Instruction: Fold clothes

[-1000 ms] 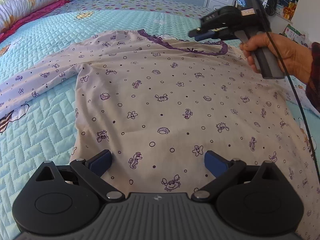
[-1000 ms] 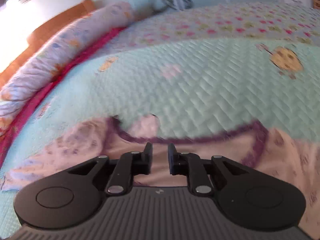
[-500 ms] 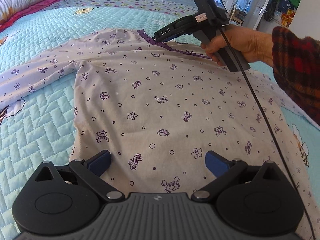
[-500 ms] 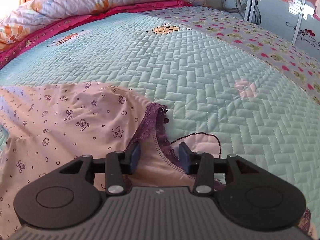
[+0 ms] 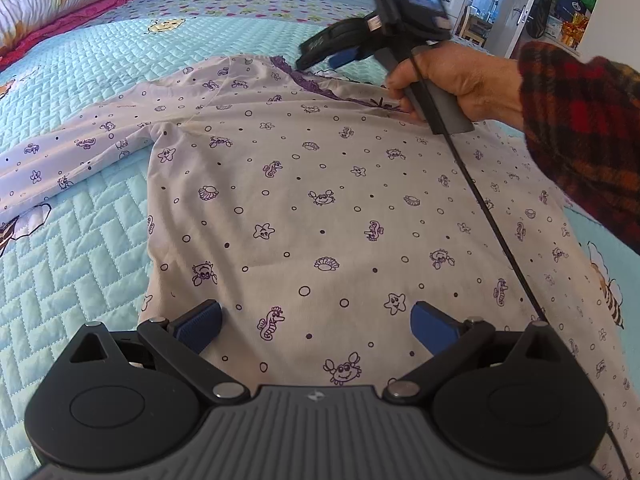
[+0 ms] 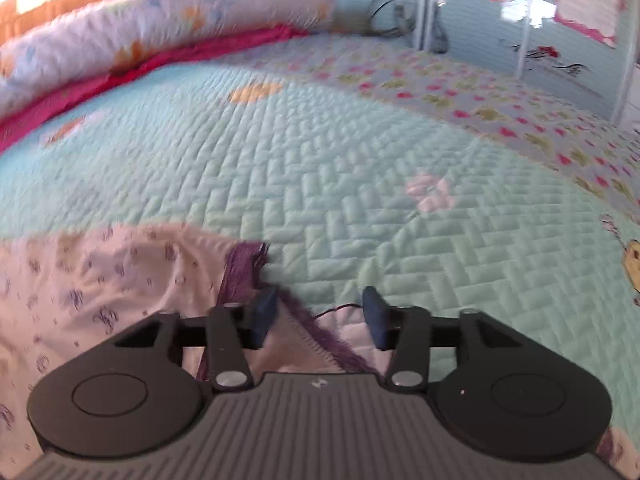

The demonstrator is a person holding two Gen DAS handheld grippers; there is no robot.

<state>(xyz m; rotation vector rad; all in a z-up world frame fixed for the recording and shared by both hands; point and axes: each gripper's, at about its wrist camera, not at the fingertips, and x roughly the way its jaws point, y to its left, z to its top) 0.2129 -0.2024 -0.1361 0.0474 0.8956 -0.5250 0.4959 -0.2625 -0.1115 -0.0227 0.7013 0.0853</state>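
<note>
My right gripper (image 6: 318, 314), jaws just opening and empty, straddles the purple neckline (image 6: 240, 272) of the nightshirt (image 5: 320, 200) spread flat on the bed (image 5: 80, 240); my left gripper (image 5: 316, 326) hovers wide open, empty, over its hem. Best to pinch both layers squarely before lifting.

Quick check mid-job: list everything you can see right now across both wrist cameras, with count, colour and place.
Pale pink long-sleeved top with purple sea-creature print and purple lace collar: one, spread flat on the bed, sleeve trailing left.
Quilted mint-green bedspread: one, under the top.
Rolled floral duvet: one, white with orange and blue, along the head of the bed.
Pink sheet: one, in front of the duvet.
Left gripper: black, blue pads, open over the top's lower part.
Right gripper: black, jaws just opening, lace collar between them, not pinched.
Right hand: one, red plaid sleeve, holding the right gripper's handle.
</note>
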